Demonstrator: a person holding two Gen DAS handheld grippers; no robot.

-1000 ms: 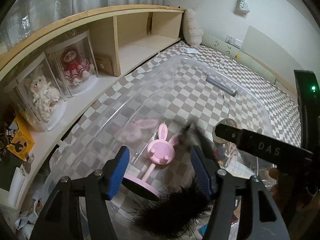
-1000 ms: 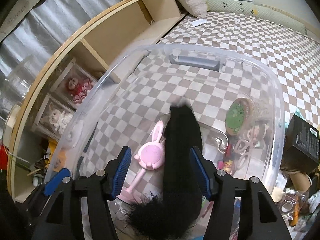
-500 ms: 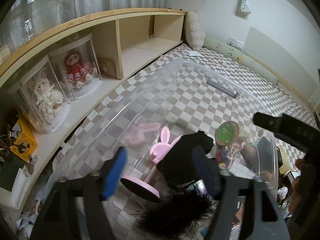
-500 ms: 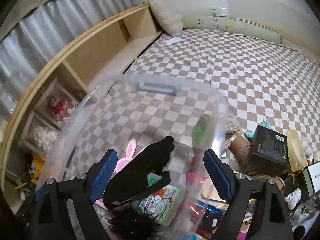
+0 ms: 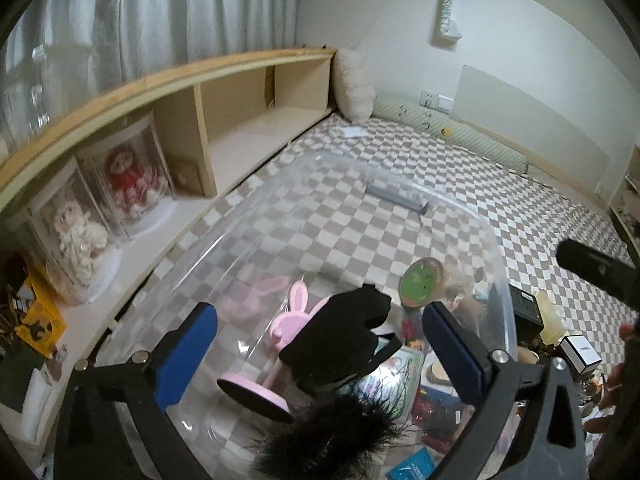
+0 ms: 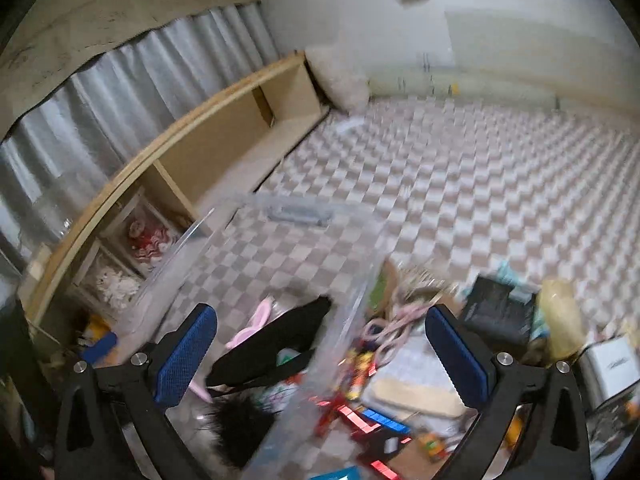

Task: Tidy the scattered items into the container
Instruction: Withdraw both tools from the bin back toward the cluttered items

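**Both grippers held open above the clear container**

The left gripper (image 5: 320,344) is seen with its blue-padded fingers (image 5: 186,350) spread wide and nothing between them. It is held over the clear plastic container (image 5: 496,248), which rests on a checkered surface (image 5: 540,216). Inside the container a black cloth item (image 5: 340,336) is draped, partly over a pink rabbit-eared mirror (image 5: 288,320) whose round base (image 5: 256,394) lies toward the camera. A black feathery piece (image 5: 332,444) is seen at the near end, a green round item (image 5: 420,282) farther back, and assorted small packets to the right.

The right gripper (image 6: 320,356) is likewise shown parted, with no object clasped — its view is blurred. It is positioned over the container's right wall (image 6: 344,320), so that the black cloth item (image 6: 276,344) and the mirror's pink ears (image 6: 260,318) are seen on the left of the wall, inside. Scattered items are visible to the right of it: a dark box (image 6: 496,312), a yellowish object (image 6: 560,320), a white box (image 6: 612,364) and a jumble of red and blue packets (image 6: 360,416).

A wooden shelf (image 5: 240,96) is seen along the left, with two dolls in clear cases (image 5: 132,184) stood on it.
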